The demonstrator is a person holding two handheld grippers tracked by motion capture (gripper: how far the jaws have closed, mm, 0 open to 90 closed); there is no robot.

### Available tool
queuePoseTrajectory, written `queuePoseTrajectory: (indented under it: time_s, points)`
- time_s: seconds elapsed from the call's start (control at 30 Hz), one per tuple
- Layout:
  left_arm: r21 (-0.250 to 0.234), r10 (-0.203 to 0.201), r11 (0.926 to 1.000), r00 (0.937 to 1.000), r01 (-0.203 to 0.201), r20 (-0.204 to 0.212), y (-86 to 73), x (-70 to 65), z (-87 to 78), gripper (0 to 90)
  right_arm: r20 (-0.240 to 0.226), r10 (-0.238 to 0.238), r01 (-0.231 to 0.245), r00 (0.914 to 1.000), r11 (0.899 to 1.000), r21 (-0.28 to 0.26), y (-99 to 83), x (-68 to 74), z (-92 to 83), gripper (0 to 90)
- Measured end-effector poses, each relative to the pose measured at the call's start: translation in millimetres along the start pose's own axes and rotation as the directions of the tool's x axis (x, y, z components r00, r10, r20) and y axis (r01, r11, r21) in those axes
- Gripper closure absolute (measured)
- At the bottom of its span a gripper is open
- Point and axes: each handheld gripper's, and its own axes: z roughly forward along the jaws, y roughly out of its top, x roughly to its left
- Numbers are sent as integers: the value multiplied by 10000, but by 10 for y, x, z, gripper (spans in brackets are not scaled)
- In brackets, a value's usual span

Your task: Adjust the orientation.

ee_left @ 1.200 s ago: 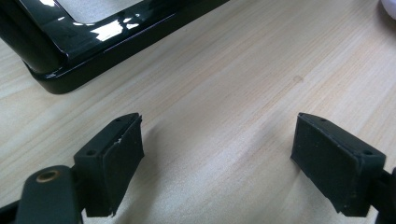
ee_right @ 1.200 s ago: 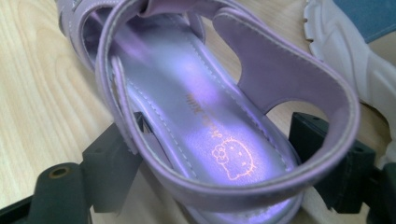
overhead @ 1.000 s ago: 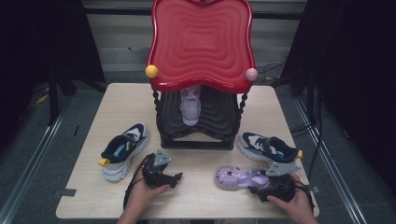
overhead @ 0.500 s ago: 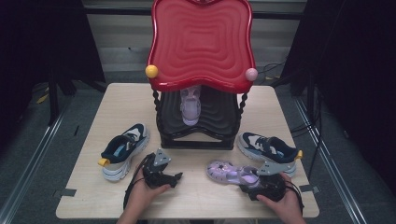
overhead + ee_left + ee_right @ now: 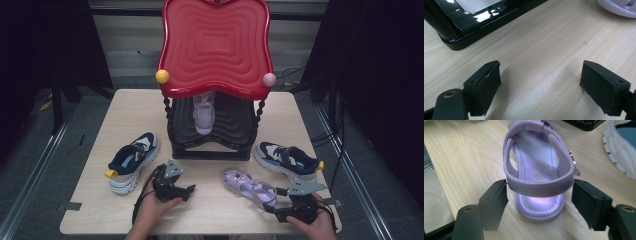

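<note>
The lilac sandal (image 5: 537,170) near the table's front right corner looks light and soft, so I would pinch its heel strap (image 5: 536,187); my right gripper (image 5: 537,206) jaws have been closing around it, not pressing.

Sandal (image 5: 248,186) before rack (image 5: 212,135), sneaker (image 5: 131,161) left, second sneaker (image 5: 286,159) right

The lilac sandal (image 5: 248,186) is lying flat on its sole on the near right part of the counter (image 5: 125,120), its toe pointing far-left and its heel toward me. Its glossy heel strap (image 5: 539,187) is standing upright in a loop, and a small metal buckle (image 5: 572,158) is sitting on its right side.
</note>
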Motion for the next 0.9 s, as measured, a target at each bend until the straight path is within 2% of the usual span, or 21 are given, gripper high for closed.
queuePoseTrajectory:
  time_s: [0.17,0.2,0.23,0.27,0.3,0.33,0.37,0.5,0.53,0.67,0.9]
  points:
    - [2,8,10000,10000,-8,-21,0,0,-1,160,37,151,-149,9999,9990,-424,-3,-13,-118,269]
    - [3,10,10000,10000,-10,-23,0,0,-1,160,33,270,-266,9996,9967,-761,3,-32,-177,269]
    - [3,10,10000,10000,-10,-23,0,0,-1,160,33,270,-266,9996,9967,-761,3,-32,-177,269]
    - [-4,2,10000,10000,-2,-28,0,0,0,160,34,385,-378,9993,9919,-1215,17,-61,-237,270]
    - [-4,2,10000,10000,-2,-28,0,0,0,160,34,385,-378,9993,9919,-1215,17,-61,-237,270]
    - [2,4,10000,10000,-4,-28,0,0,0,160,-20,383,-381,9993,9863,-1603,51,-98,-260,276]
    - [-6,-4,10000,10000,4,-29,0,0,0,160,-20,383,-381,9993,9863,-1603,51,-98,-260,276]
    - [-5,-2,10000,10000,2,-30,0,0,0,160,94,314,-291,9995,9818,-1877,119,-136,-202,325]
    - [-4,-3,10000,10000,3,-28,0,0,0,160,56,313,-296,9995,9804,-1950,157,-163,-138,356]
    - [-4,-1,10000,10000,1,-28,0,0,0,160,26,236,-226,9997,9802,-1965,191,-190,-11,419]
    - [-4,0,10000,10000,-1,-30,0,0,0,160,18,164,-157,9999,9821,-1877,212,-210,109,493]
